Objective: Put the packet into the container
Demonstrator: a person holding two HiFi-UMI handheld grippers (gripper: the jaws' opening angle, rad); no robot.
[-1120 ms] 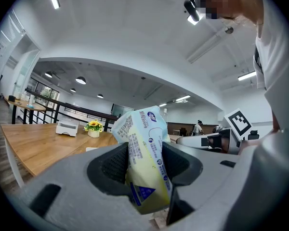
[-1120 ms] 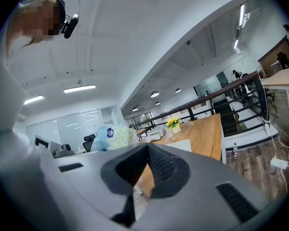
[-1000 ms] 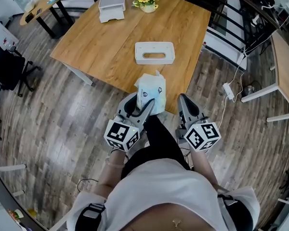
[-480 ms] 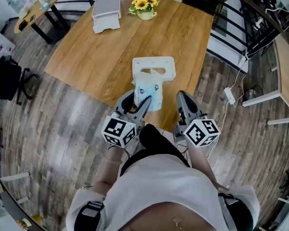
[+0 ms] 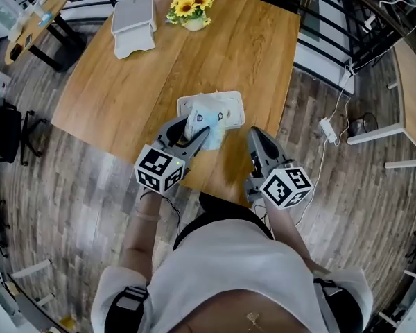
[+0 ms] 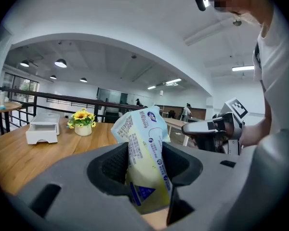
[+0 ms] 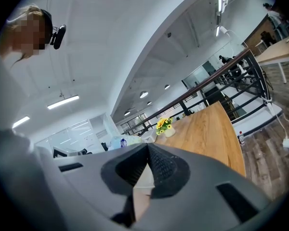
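Wooden table (image 5: 249, 47) w/ one white container (image 5: 236, 107); one packet (image 5: 208, 122) pinched by left gripper (image 5: 198, 132) at it (right gripper (image 5: 254, 134) jaws pressed together, empty).

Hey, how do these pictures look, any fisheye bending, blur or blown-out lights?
Head view: strong fisheye, edges of the table bow; sharp, evenly lit. Left gripper view: packet print readable, black vignette in corners. Right gripper view: same vignette, ceiling strip light blown white.
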